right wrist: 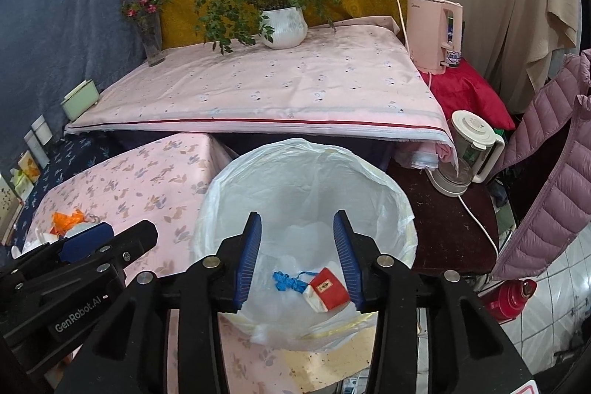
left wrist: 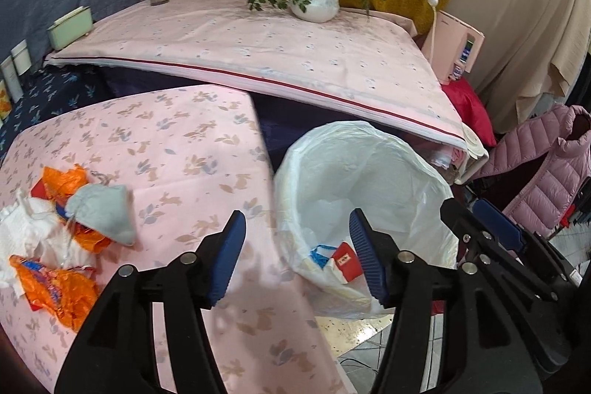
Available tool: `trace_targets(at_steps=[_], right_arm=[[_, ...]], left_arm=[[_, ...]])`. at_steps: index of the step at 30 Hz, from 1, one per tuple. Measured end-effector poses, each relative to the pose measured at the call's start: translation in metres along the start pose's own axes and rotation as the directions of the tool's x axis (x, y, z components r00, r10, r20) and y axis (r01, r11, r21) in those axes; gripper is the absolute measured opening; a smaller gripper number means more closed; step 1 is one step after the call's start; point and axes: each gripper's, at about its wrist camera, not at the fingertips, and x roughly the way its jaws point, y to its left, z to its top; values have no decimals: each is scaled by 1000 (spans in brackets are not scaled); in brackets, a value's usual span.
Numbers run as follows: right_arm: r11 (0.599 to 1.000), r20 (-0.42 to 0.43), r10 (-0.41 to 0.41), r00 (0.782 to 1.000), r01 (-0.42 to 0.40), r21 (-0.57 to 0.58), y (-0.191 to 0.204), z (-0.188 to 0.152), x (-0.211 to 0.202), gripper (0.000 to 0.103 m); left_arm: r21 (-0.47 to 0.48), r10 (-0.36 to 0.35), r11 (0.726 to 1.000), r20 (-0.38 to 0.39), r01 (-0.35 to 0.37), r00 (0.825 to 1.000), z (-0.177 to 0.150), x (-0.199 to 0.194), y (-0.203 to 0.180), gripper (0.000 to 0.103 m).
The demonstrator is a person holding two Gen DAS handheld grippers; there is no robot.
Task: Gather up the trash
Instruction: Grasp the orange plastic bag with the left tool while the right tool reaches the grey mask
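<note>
Right gripper [right wrist: 297, 257] is over the mouth of the trash bin [right wrist: 221, 194], fingers spread wide, nothing between them. Left gripper [left wrist: 297, 259] sits just beside it on my left, straddling the edge of the low table [left wrist: 207, 150] and the bin rim, fingers also apart and empty. Through my right wrist view I see the left gripper's body at lower left; through the left view the right gripper shows at the right edge. Down in the bin's white liner: a red-and-white carton [right wrist: 327, 288] and a blue string scrap [right wrist: 286, 279] touching it, both at the bottom. Remaining trash is on the low table's pink rabbit-print cloth, well to the left of the left gripper: orange wrappers [left wrist: 59, 290], crumpled white tissue [left wrist: 26, 231] and a pale grey-green pouch [left wrist: 105, 213] lying on top of the pile, all in one touching heap. Beyond the bin, a higher table with a pink cloth [right wrist: 258, 91]. On it, at the far edge, a potted plant in a white pot [right wrist: 284, 26], a glass vase with red flowers [right wrist: 149, 32] to the left, a green box [right wrist: 79, 102] at its left corner. Pink kettle [right wrist: 432, 32] at the right, blender jug [right wrist: 467, 150] lower down by the purple jacket [right wrist: 546, 180].
</note>
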Motion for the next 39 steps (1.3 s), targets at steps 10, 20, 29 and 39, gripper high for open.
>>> trace_targets(at_steps=[10,20,29,39], right_arm=[[997,-2,55,998,-55,-52,41,-10,-16,45],[987,-19,113,993,-114,-109,85,-25,-29,48],[973,-75,165,983,-175,-148,123,-49,-26,48],[964,-128,189,974,-209,-164,153,-69,-20,48]], left_arm=[[-88,98,991,12,-97,995,-13,-26,52,61],[-178,202,964,-6,-200,979,-36,-47,103,74],[-264,263,923,-99,-280,960,-71,-40,161,74],[-287,196,929,-158,-235,968,-90,-17,184,41]])
